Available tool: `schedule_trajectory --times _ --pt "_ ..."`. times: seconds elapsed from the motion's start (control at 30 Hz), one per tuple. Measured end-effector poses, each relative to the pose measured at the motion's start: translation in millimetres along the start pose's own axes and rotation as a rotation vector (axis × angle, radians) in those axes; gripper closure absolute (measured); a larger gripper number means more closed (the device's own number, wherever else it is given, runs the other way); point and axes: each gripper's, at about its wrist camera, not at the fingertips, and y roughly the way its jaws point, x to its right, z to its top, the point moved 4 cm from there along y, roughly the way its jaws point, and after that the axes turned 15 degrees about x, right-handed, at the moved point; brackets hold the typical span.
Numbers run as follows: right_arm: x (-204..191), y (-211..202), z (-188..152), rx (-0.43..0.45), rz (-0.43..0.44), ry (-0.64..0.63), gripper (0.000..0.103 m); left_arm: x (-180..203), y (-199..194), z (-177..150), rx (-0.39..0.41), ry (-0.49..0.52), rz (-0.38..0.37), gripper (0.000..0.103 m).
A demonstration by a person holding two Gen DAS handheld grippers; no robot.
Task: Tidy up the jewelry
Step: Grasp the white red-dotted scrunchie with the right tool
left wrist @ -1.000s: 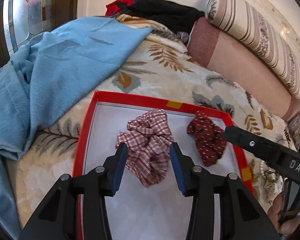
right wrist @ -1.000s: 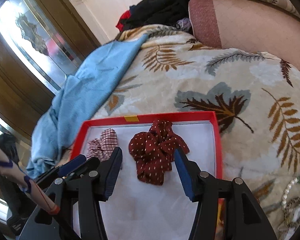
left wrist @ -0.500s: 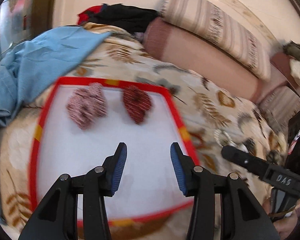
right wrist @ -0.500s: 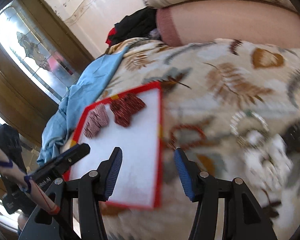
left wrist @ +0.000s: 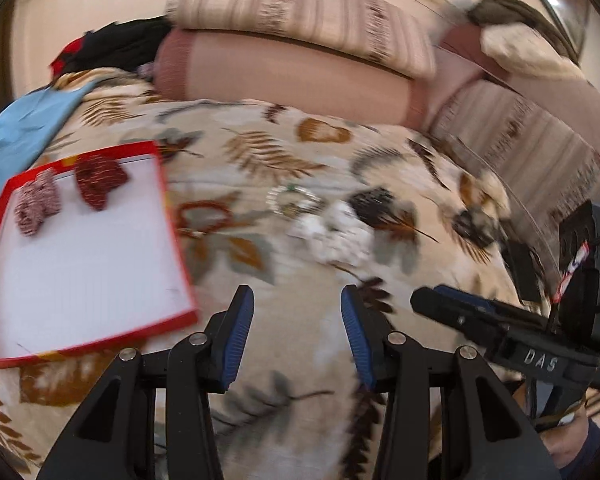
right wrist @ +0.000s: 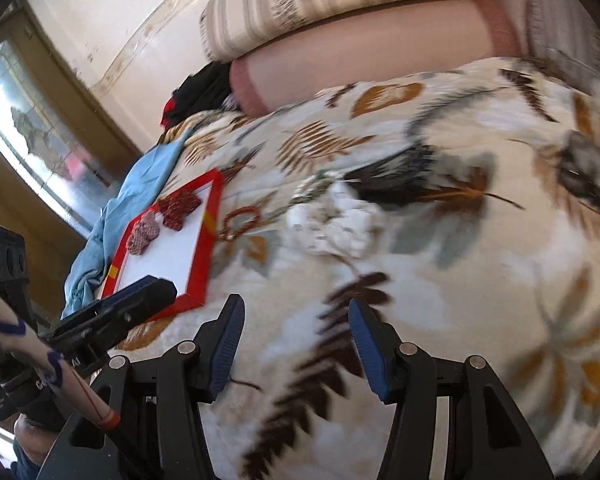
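Left gripper (left wrist: 297, 332): jaws apart with only the leaf-print bedspread (left wrist: 284, 380) showing between the blue pads, nothing grasped; it points downward over bare cloth, just past the near right corner of the red-rimmed tray (left wrist: 182, 268).
Right gripper (right wrist: 296, 340): released too, jaws standing wide over the bedspread (right wrist: 440, 288), empty; it angles down at the cover to the right of the tray (right wrist: 204, 276).
Tray contents: a checked pink scrunchie (left wrist: 38, 208) and a dark red dotted scrunchie (left wrist: 100, 180) lie side by side at the tray's far end; the white floor nearer the camera is bare.
Jewelry on the bed: a red-brown bead bracelet (left wrist: 204, 214) lies just beside the tray's right rim, a pale bead bracelet (left wrist: 294, 202) farther right, then a white scrunchie (left wrist: 332, 236) and a dark one (left wrist: 374, 200); all are blurred.
Only in the left view: the second set of pillows (left wrist: 540, 92) at the right, and the right gripper's body (left wrist: 536, 356) with part of the hand under it.
Only in the right view: a glass-panelled door (right wrist: 40, 140) at the left, a patterned sleeve (right wrist: 28, 344) over the left gripper's body (right wrist: 116, 316), and a wider stretch of cover to the right.
Shared backdrop: blue cloth (right wrist: 112, 220) beyond the tray, striped pillow (left wrist: 300, 24) stacked on a pink bolster (left wrist: 284, 80).
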Motion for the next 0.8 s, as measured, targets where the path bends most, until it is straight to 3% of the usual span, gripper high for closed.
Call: schedule_trajectory --times 0.4,0.57,0.8 --pt "63 -65 14 0.121 -0.071 0.096 0.044 54 -3 -6 -0.009 0.079 -0.052 0.057" --pt "72 -56 18 0.113 -0.044 0.137 0.044 42 2 -2 -0.017 0.046 -0.026 0.057" --pt "79 -12 39 0.077 -0.022 0.197 0.038 14 2 6 0.0 0.014 0.021 0.057"
